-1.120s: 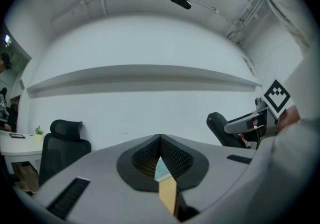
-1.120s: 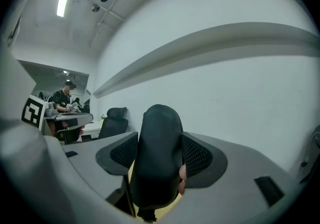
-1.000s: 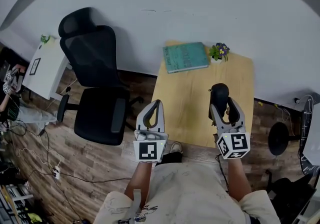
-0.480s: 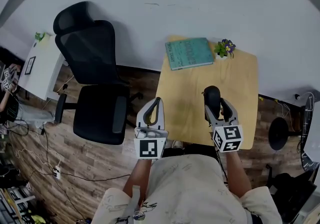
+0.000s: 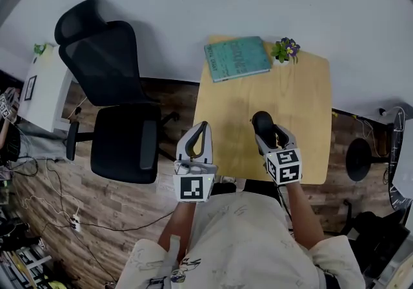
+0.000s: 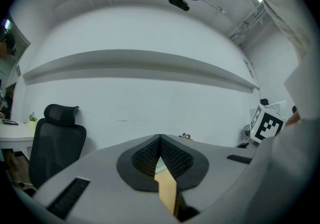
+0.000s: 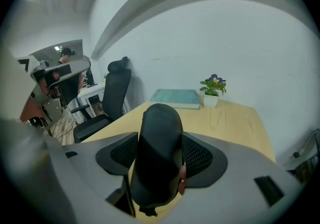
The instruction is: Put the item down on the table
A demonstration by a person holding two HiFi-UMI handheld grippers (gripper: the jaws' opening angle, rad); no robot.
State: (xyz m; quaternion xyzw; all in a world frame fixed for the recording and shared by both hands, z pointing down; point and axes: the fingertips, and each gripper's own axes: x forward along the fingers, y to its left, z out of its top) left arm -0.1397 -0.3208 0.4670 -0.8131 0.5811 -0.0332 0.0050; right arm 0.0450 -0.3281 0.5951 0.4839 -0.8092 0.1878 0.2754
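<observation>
Right gripper (image 5: 270, 136) clamps black item (image 7: 157, 153) over table (image 5: 303, 100)'s near part, left gripper (image 5: 202, 131) closed, empty; early release could bounce it off.

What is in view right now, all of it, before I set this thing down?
table: one, light wood, centre
book: one, teal, table's far left corner
potted plant: one, purple flowers, white pot, right beside the book
office chair: one, black, left of the table
desk: one, white, far left
black item: one, over the table's near half
left gripper: jaws together, empty
right gripper: jaws shut on the black item
</observation>
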